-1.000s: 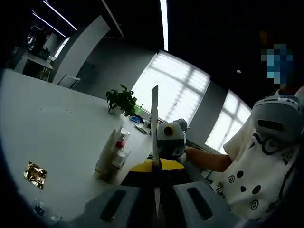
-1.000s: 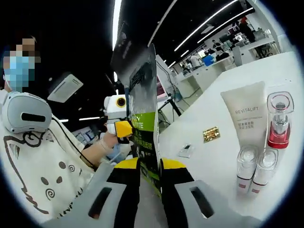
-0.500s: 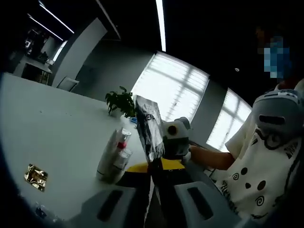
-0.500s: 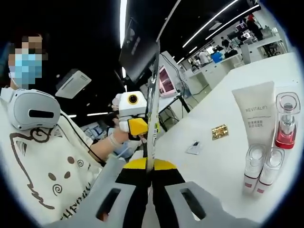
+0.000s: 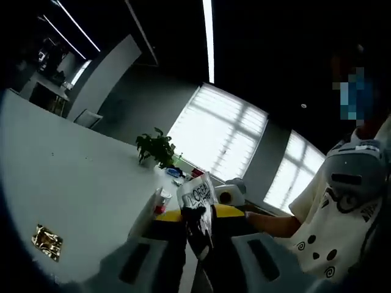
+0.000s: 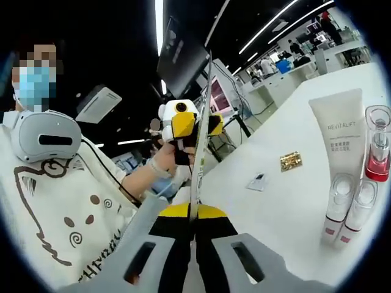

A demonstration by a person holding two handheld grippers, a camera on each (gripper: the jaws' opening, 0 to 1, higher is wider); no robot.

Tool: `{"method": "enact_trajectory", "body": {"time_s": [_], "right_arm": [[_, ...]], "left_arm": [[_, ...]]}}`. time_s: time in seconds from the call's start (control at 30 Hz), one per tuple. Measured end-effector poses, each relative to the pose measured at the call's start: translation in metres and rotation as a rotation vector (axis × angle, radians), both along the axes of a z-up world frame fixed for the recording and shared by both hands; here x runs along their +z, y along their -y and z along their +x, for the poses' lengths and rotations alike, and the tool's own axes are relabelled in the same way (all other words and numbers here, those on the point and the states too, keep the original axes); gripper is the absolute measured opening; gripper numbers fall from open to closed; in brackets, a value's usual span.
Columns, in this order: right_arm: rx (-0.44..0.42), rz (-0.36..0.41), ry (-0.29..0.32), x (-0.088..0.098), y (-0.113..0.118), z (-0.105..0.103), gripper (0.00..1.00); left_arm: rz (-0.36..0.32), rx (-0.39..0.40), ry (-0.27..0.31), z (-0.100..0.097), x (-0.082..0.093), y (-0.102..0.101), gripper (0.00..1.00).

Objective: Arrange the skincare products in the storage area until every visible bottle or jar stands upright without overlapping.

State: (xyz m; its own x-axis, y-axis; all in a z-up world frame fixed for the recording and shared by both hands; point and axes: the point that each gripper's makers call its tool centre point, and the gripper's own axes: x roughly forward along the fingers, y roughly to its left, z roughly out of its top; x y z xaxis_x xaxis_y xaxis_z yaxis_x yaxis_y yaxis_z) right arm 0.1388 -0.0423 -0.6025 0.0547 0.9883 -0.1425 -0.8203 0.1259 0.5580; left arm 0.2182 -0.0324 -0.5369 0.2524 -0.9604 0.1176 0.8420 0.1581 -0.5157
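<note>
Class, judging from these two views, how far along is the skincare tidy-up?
Done: the white REVITALIFT tube, red-based pump bottle and two small clear-capped bottles stand upright in a group on the white table. In hand: both the left gripper and right gripper pinch a flat dark sachet. Left: placing it; the gold foil packet lies apart.

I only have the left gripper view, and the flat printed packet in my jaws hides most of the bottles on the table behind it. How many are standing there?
Observer: Four, all upright in the right gripper view: a white REVITALIFT tube, a clear bottle with a red base and two small clear-capped white bottles.
Operator: Besides the flat printed packet and the gold foil sachet, is anything else loose?
Observer: Yes, a small pale sachet lies flat on the white table beside the gold one.
</note>
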Motion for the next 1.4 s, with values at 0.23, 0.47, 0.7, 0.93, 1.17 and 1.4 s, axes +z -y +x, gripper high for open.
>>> {"method": "enact_trajectory", "body": {"time_s": [0.23, 0.47, 0.7, 0.93, 1.17, 1.4], "right_arm": [[-0.040, -0.013, -0.065, -0.006, 0.002, 0.009, 0.01], [-0.076, -0.042, -0.100, -0.015, 0.000, 0.016, 0.01], [-0.125, -0.071, -0.093, -0.026, 0.000, 0.023, 0.01], [-0.172, -0.169, -0.082, -0.047, 0.005, 0.031, 0.08], [-0.200, -0.344, -0.051, -0.075, 0.021, 0.040, 0.12], [-0.251, -0.393, -0.036, -0.086, 0.036, 0.055, 0.13]], "left_arm": [[-0.020, 0.025, -0.040, 0.008, -0.003, -0.001, 0.00], [0.021, 0.069, -0.044, 0.016, -0.014, -0.003, 0.00], [-0.019, 0.058, -0.117, 0.016, -0.018, -0.005, 0.00], [-0.017, 0.064, -0.169, 0.021, -0.032, -0.007, 0.00], [0.063, 0.094, -0.255, 0.019, -0.064, 0.000, 0.00], [0.087, 0.122, -0.310, 0.023, -0.085, -0.001, 0.00]]}}
